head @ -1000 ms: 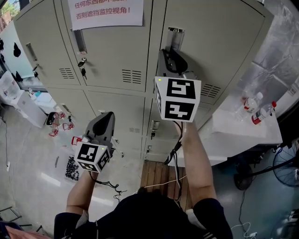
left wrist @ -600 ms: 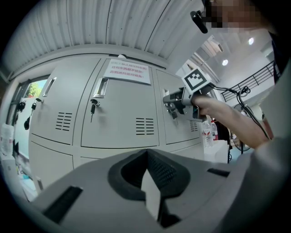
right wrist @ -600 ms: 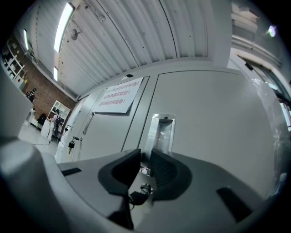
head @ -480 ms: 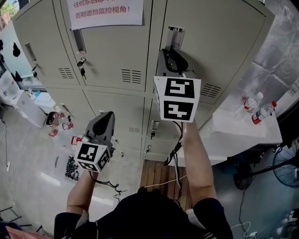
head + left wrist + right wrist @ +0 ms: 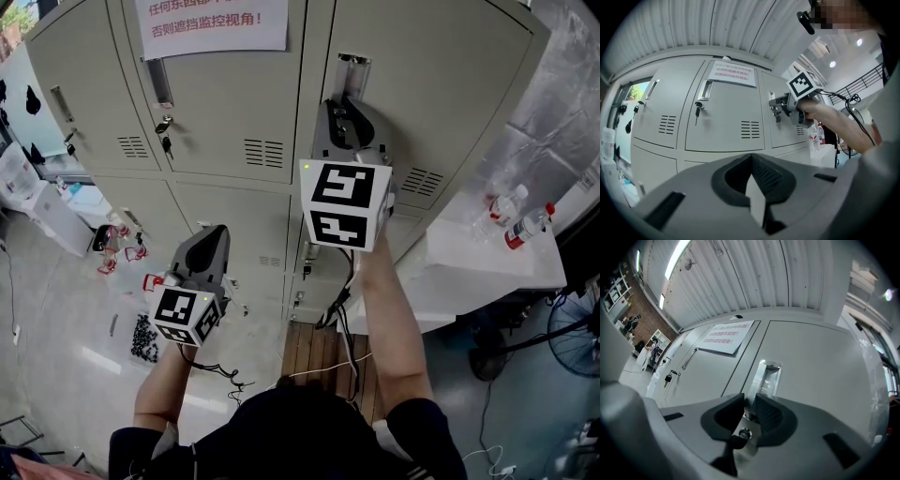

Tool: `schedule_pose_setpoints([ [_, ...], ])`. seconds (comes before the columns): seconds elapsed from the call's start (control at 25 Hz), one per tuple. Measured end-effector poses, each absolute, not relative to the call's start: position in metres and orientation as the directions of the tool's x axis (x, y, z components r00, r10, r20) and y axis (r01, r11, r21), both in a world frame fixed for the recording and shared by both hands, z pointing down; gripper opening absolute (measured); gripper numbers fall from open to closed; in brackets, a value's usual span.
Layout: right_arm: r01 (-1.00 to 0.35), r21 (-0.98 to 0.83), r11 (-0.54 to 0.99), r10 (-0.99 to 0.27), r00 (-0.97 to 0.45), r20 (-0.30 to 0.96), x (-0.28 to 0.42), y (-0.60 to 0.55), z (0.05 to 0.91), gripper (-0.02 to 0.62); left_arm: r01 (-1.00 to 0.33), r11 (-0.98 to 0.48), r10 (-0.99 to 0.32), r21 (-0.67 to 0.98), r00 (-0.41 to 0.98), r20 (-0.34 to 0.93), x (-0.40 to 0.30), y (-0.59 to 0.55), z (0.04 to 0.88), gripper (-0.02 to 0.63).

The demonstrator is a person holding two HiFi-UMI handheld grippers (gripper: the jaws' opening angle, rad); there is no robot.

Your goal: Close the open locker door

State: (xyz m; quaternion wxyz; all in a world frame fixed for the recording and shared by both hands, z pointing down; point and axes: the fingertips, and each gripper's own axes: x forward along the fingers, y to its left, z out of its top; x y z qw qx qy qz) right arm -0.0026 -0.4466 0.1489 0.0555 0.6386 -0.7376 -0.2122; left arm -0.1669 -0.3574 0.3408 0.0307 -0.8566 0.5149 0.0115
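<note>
Locker bank (image 5: 234,112): fills the head view, pale doors in two rows, a printed notice on the upper middle one.
Locker door (image 5: 815,362): upper right of the bank, and it looks pushed home, its edge sitting flush against the neighbour. By my read the swing is done and only the latch is left.
Left gripper (image 5: 751,157): held low and well away from the lockers, pads together on nothing. It's out of the play.
Right gripper (image 5: 751,416): right up against the door below the handle recess (image 5: 768,376), jaws almost together with just a thin slot between the pads.
Key (image 5: 733,440): dark, sitting in the round lock (image 5: 744,432), caught deep between those pads, so this looks like a pinch on the key.
How to play it: keep light pressure into the door, twist about the key's own line, no sideways pull, and let go only once the latch has caught.
</note>
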Motion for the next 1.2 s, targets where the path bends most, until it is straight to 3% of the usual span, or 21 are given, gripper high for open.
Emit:
schedule_pose_setpoints([
  [1.2, -0.886, 0.462, 0.041, -0.980, -0.127, -0.156, -0.001, -0.443, 0.151, 0.024, -0.887, -0.460, -0.885, -0.041, 0.462, -0.055, -0.169, -0.347, 0.340, 0.003],
])
